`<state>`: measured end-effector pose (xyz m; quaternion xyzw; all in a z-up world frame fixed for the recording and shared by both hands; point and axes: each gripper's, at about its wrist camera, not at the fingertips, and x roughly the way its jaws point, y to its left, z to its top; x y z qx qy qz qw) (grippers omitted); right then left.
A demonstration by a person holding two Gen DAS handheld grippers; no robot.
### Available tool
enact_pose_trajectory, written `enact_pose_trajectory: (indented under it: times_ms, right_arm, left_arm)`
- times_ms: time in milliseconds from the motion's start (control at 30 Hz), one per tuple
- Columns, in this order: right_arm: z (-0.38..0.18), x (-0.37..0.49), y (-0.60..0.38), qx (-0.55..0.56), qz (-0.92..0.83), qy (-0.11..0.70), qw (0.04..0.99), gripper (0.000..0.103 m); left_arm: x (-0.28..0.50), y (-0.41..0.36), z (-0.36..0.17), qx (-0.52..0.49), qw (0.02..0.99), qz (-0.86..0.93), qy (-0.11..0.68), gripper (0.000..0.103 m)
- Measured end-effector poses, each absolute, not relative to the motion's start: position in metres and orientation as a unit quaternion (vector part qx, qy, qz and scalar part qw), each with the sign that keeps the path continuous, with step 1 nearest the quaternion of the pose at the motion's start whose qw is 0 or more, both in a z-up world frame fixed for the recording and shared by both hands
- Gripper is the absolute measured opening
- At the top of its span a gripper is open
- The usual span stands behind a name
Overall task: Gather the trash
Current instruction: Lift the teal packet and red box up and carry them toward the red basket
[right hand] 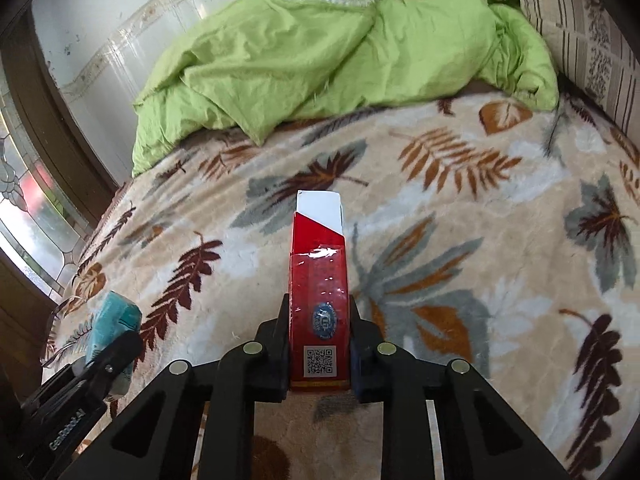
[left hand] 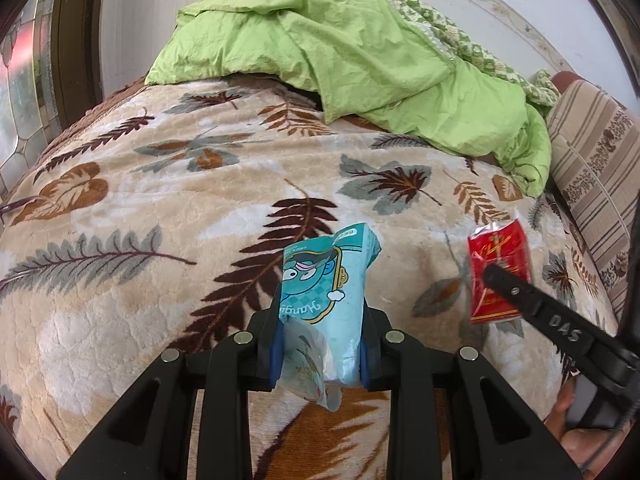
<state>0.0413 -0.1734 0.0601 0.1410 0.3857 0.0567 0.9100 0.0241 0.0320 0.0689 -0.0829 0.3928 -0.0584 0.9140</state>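
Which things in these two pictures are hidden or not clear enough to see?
- Left wrist view: the lower end of the blue snack packet sits between the left claw pads.
- Left wrist view: the right claw covers part of the red carton.
- Right wrist view: the red carton's round seal is too blurred to read.

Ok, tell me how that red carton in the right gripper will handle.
The red carton probably stays stiff: its edges look straight between the right gripper pads. Likely light, since its top flap stands open. Its glossy film wrap could make it slippery.
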Motion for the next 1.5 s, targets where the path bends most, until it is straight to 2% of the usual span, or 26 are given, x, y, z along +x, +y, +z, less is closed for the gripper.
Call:
enact_pose_trajectory:
  times_ms: [867, 1500]
  right_arm:
    - [0.089, 0.006, -0.192, 0.147, 0.072, 0.338, 0.927, 0.023]
    - [0.128, -0.029, -0.211, 0.156, 0.05, 0.303, 0.939, 0.023]
  left_arm:
    - [0.01, -0.002, 0.077, -0.057, 0.92, -0.084, 0.378, 0.027]
    - [-0.022, -0.017, 0.113, -0.049, 0.93, -0.094, 0.353, 0.027]
